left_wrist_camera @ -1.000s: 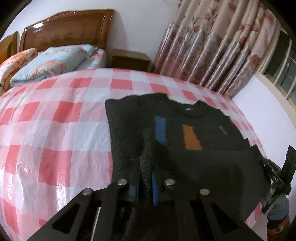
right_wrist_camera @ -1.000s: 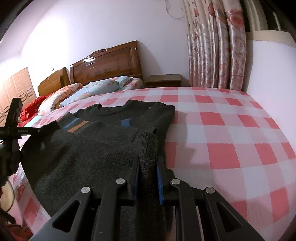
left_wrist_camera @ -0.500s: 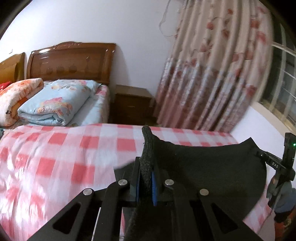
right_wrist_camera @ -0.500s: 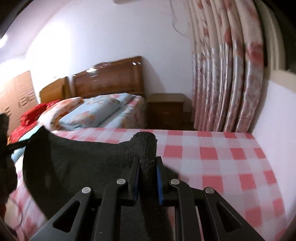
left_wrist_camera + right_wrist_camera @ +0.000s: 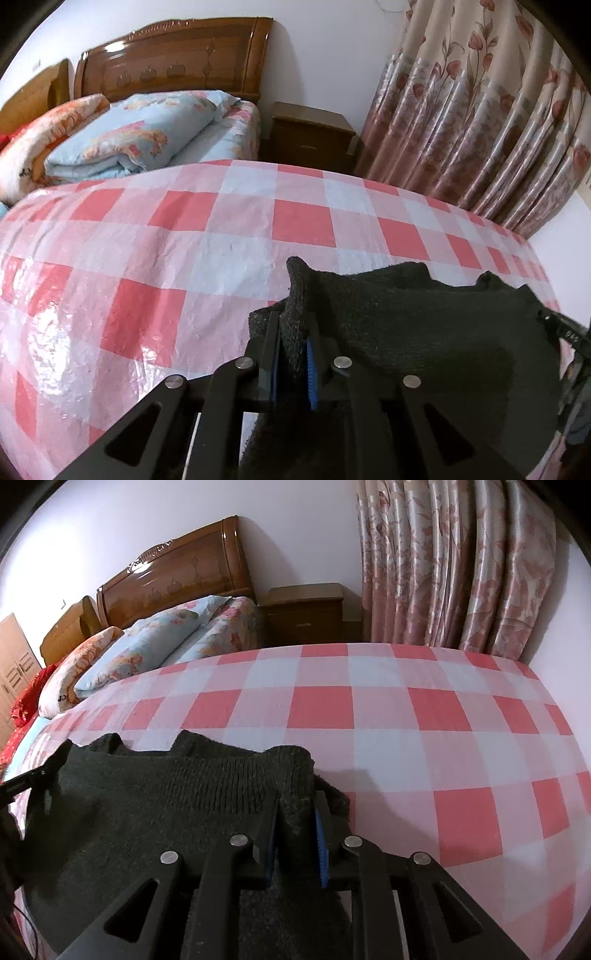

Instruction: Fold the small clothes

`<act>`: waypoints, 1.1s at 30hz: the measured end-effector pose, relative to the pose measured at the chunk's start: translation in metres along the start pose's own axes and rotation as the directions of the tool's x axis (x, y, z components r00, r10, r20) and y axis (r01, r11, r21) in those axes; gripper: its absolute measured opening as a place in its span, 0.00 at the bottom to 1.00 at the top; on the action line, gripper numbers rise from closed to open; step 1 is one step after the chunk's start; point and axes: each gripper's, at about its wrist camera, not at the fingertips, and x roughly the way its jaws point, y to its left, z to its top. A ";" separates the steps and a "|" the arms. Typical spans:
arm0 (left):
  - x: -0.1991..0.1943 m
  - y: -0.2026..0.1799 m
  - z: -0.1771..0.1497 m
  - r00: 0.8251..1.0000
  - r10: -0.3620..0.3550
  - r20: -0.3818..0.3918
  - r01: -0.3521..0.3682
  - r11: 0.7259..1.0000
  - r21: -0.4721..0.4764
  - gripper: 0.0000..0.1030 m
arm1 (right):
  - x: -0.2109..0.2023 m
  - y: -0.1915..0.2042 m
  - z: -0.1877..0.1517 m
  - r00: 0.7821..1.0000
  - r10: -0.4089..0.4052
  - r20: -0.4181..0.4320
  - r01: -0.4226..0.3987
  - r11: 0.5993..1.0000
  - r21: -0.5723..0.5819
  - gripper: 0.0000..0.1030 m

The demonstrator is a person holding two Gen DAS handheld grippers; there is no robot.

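Note:
A dark grey knitted sweater (image 5: 424, 332) lies folded over on the pink-and-white checked cover (image 5: 184, 251). My left gripper (image 5: 293, 354) is shut on its left corner and holds it low over the cover. My right gripper (image 5: 297, 834) is shut on the other corner of the same sweater (image 5: 166, 812). The sweater's folded edge stretches between the two grippers. Its coloured stripes are hidden under the fold. The right gripper shows at the far right of the left wrist view (image 5: 565, 332).
Beyond the checked cover stands a bed with a wooden headboard (image 5: 173, 62), a blue floral quilt (image 5: 144, 125) and pillows. A brown nightstand (image 5: 310, 129) is beside it. Flowered curtains (image 5: 480, 110) hang at the right by a white wall.
Both grippers lifted the sweater's lower edge up, carried it forward over the body and lowered it. The blue and orange stripes are now covered.

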 end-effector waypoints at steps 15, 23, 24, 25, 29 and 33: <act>0.009 -0.092 -0.001 0.982 0.187 0.029 -0.188 0.947 0.260 0.63 | 0.016 0.090 0.000 0.997 -0.040 -0.065 0.027 0.981 -0.192 1.00; 0.009 -0.090 -0.019 0.970 0.239 0.052 -0.244 0.936 0.253 0.63 | 0.007 0.084 -0.002 0.994 -0.112 0.011 0.112 0.982 -0.155 1.00; 0.009 -0.089 -0.020 0.969 0.242 0.055 -0.248 0.936 0.250 0.63 | 0.001 0.080 -0.002 0.991 -0.127 0.037 0.130 0.984 -0.120 1.00; 0.007 -0.089 -0.020 0.970 0.236 0.054 -0.242 0.938 0.248 0.63 | 0.002 0.071 0.000 0.989 -0.145 0.022 0.146 0.986 -0.074 1.00; 0.007 -0.083 -0.016 0.980 0.197 0.027 -0.198 0.956 0.215 0.63 | 0.019 0.056 0.005 0.993 -0.081 -0.088 0.079 0.997 -0.024 1.00; 0.002 -0.071 -0.016 0.990 0.141 0.017 -0.142 0.979 0.147 0.63 | 0.025 0.068 0.001 0.984 -0.142 -0.106 0.133 0.987 -0.087 1.00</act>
